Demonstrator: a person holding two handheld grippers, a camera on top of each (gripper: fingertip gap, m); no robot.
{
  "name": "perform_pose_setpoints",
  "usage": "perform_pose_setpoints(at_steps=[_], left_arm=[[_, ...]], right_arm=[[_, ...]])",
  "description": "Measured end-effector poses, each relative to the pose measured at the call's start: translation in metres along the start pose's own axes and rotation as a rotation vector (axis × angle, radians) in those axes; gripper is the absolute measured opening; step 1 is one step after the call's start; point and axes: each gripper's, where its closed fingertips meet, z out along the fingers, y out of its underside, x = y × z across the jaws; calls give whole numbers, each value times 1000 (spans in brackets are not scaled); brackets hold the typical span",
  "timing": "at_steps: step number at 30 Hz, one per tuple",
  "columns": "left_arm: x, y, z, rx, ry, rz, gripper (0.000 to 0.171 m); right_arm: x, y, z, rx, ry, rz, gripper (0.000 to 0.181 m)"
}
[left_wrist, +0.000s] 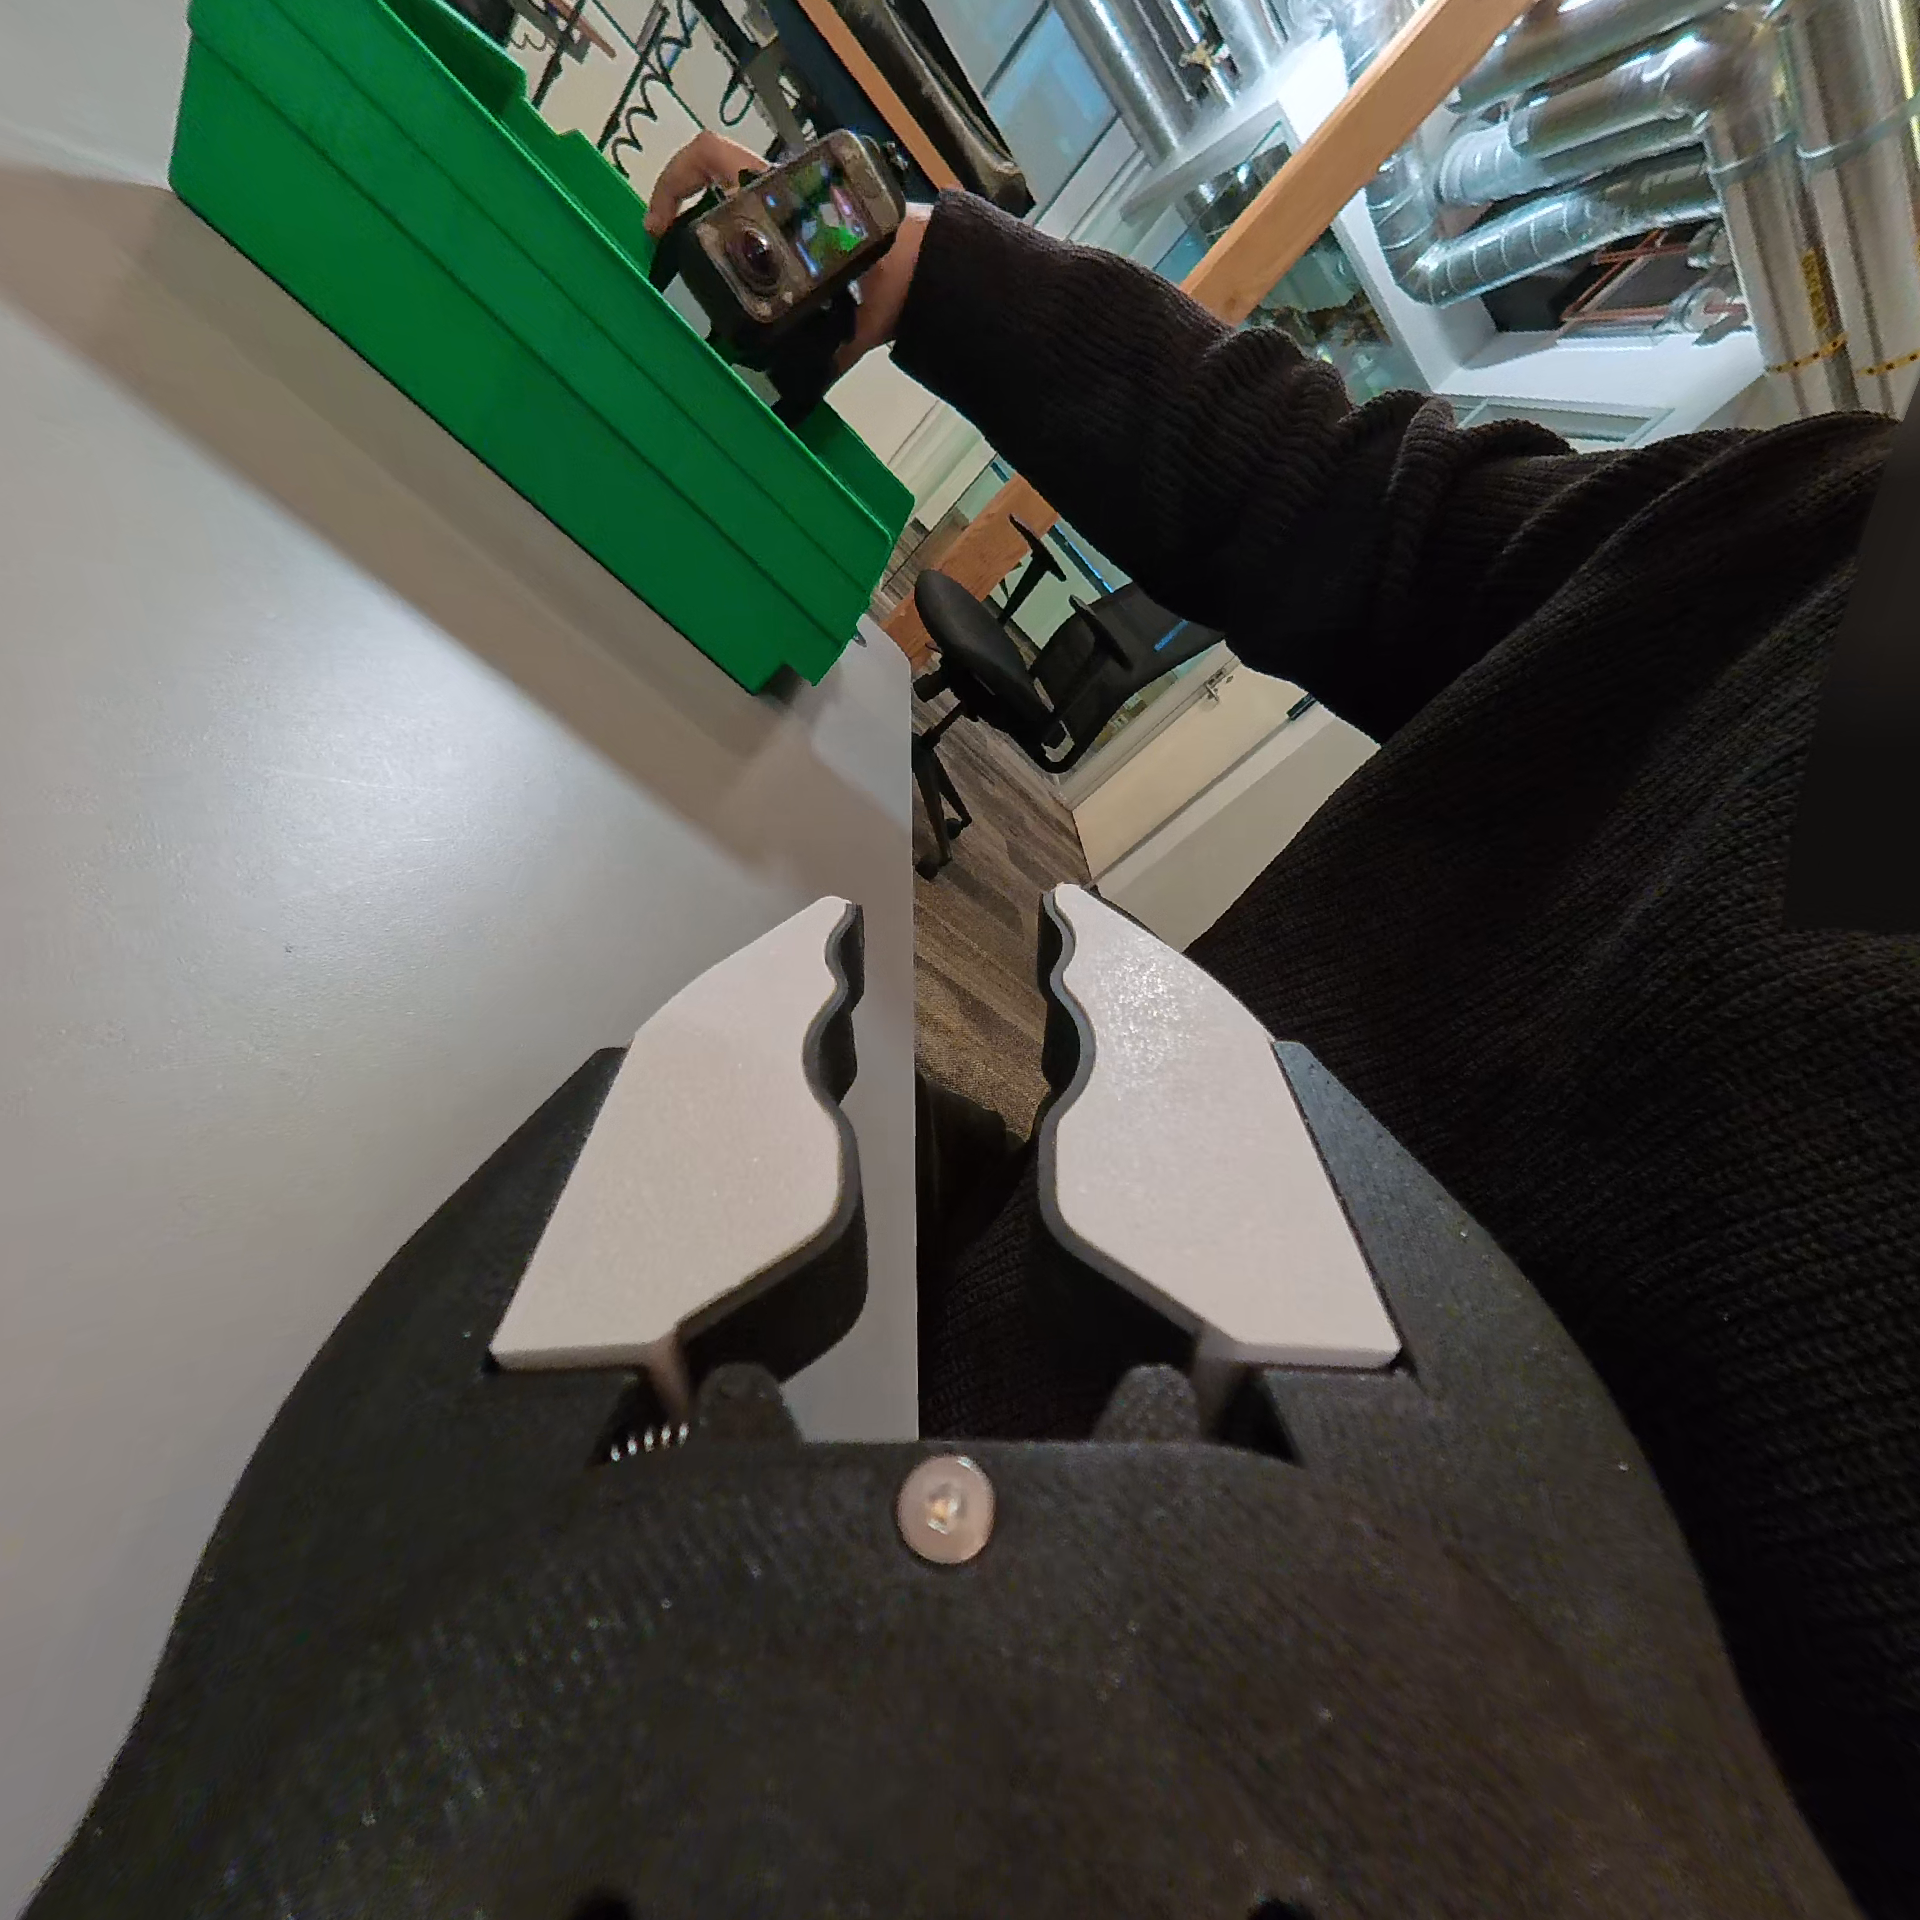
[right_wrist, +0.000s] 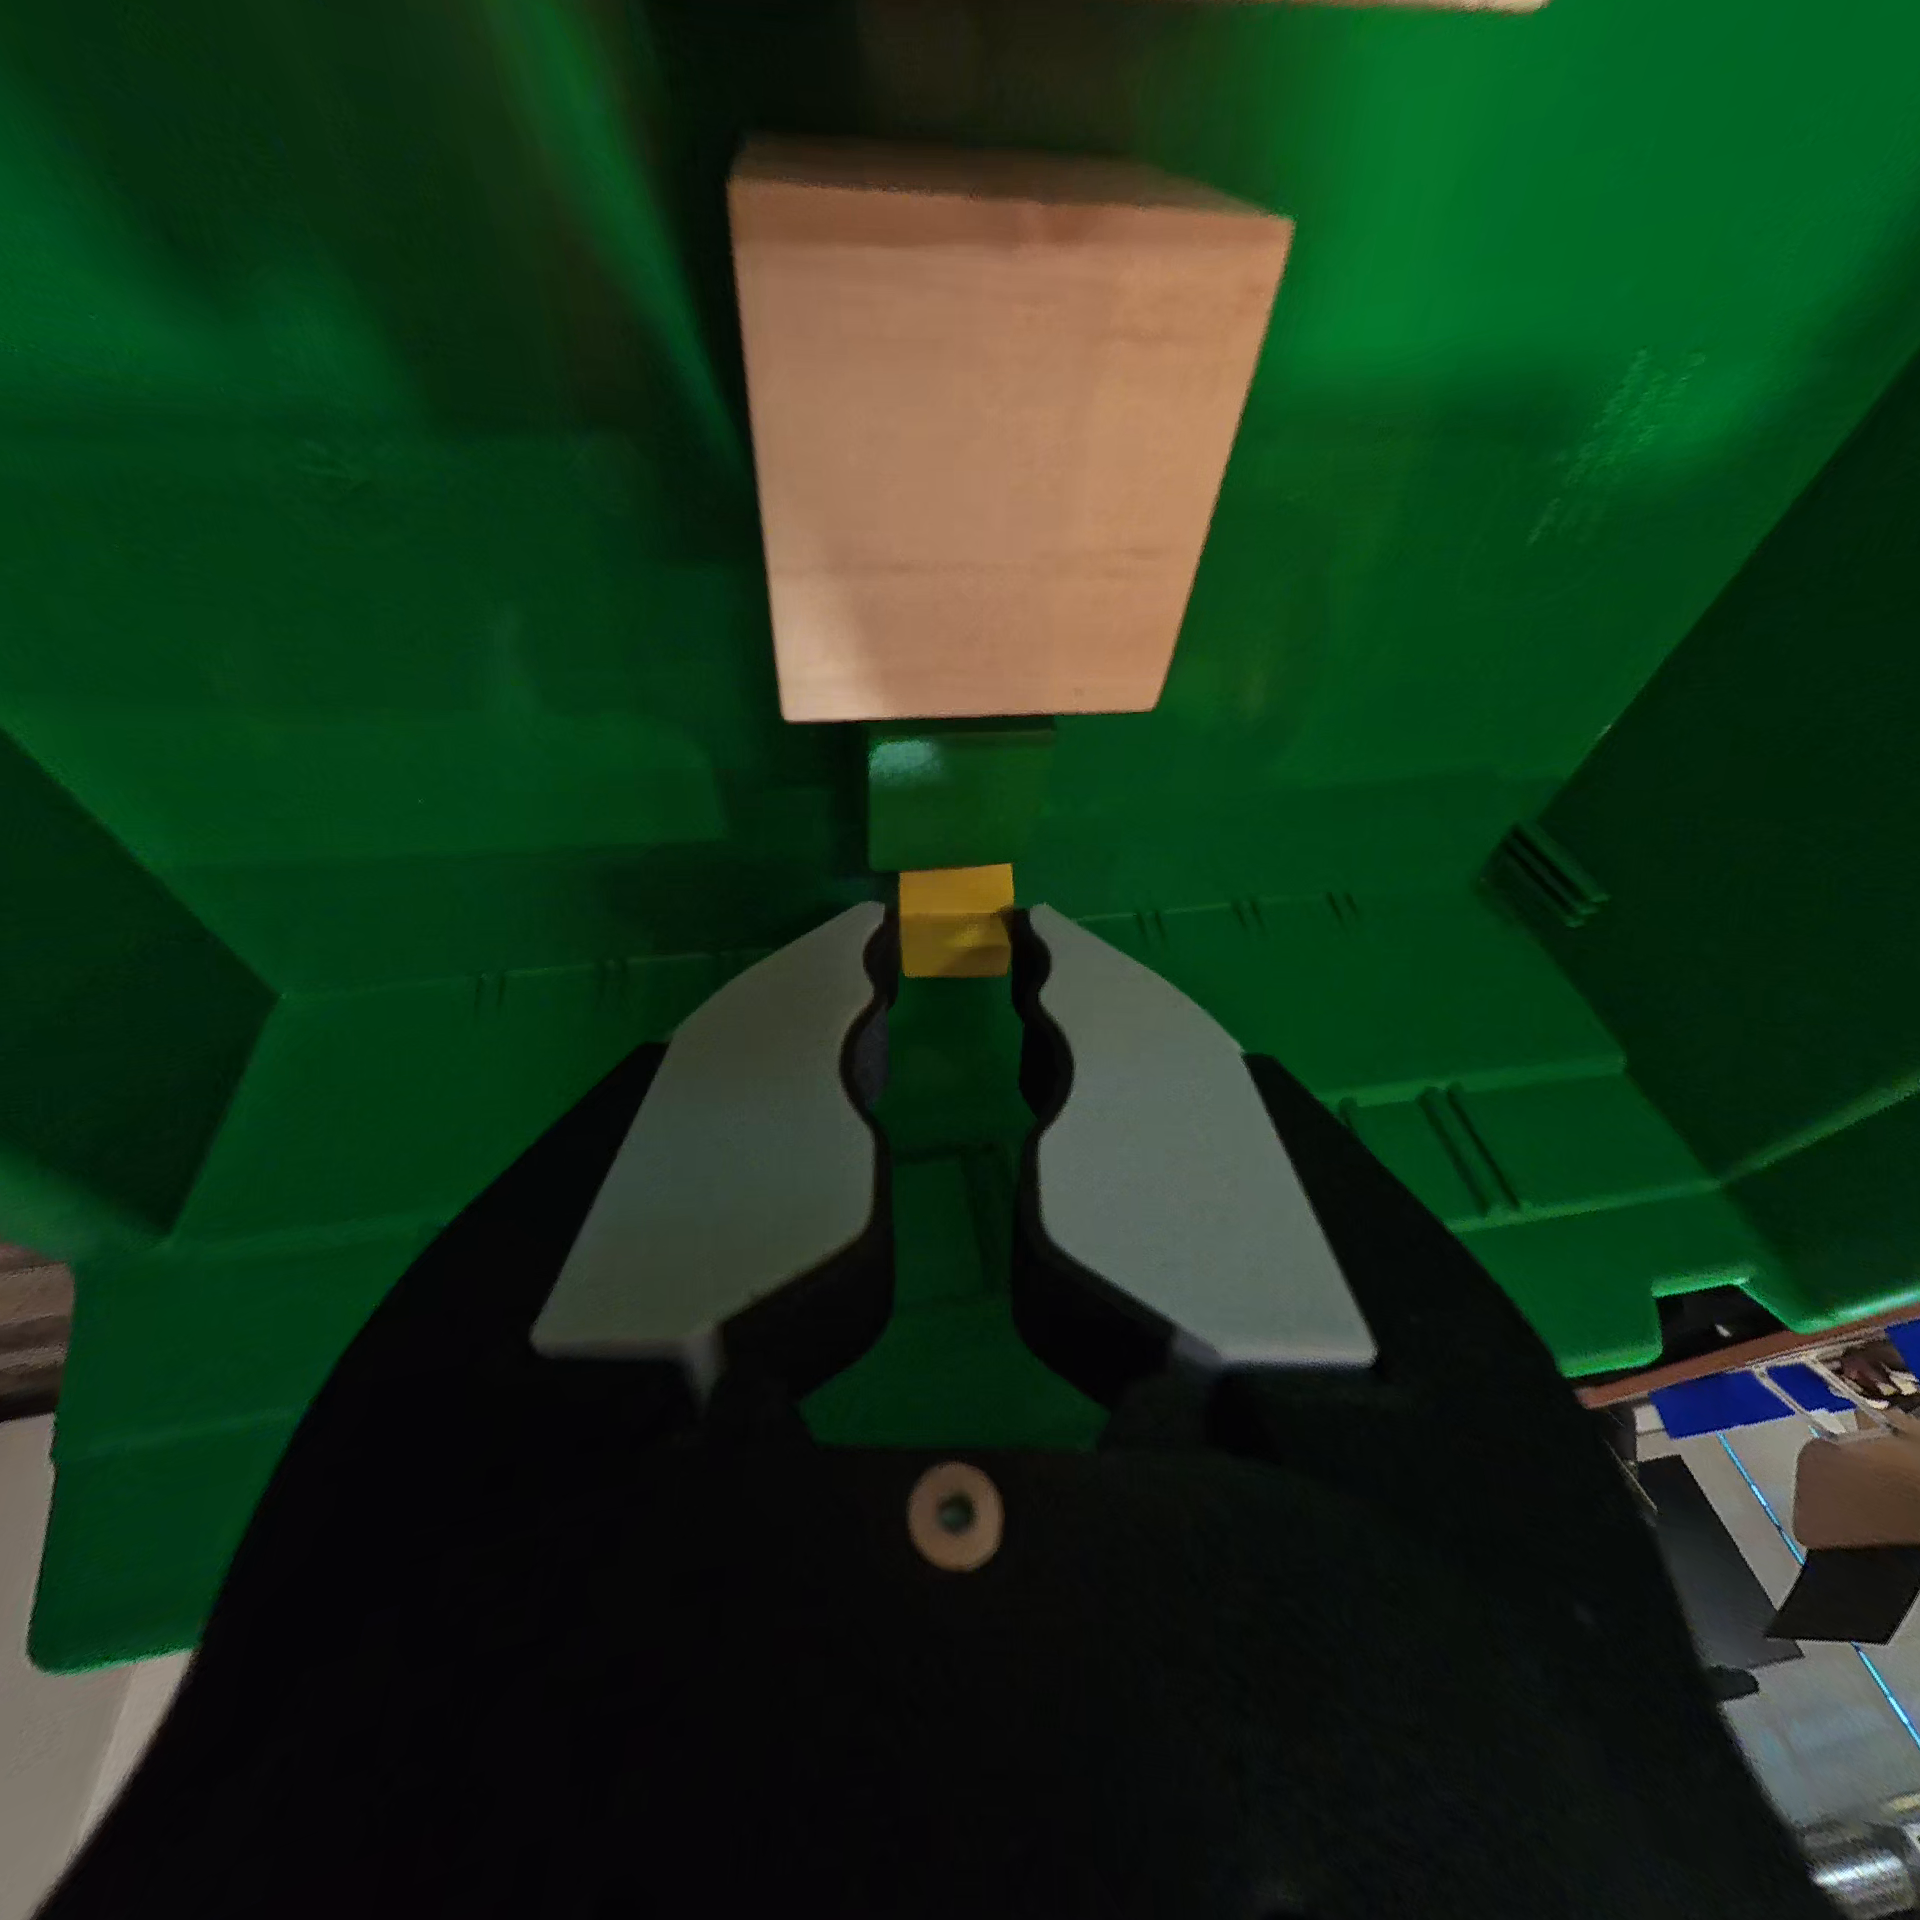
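This looks like an office or lab workspace in an industrial-style building. Bare silver ducts (left_wrist: 1558, 208) and wooden beams (left_wrist: 1340, 156) run overhead, glass partitions (left_wrist: 1049, 94) divide the room, and black swivel chairs (left_wrist: 987, 675) stand on a carpeted floor (left_wrist: 977, 935) beside a plain grey table (left_wrist: 312, 831).

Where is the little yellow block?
In the right wrist view, the yellow block sits between the right gripper tips, inside the green bin, just below the big wooden block.

One green bin (right_wrist: 416, 520), one wooden block (right_wrist: 987, 447), one yellow cube (right_wrist: 954, 920).
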Motion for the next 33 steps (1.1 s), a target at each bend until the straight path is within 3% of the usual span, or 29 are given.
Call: perform_pose_setpoints(at_steps=[33], left_arm=[[2,-1,-1,2,6,2,32]], right_arm=[[1,1,-1,-30,39,-26,22]])
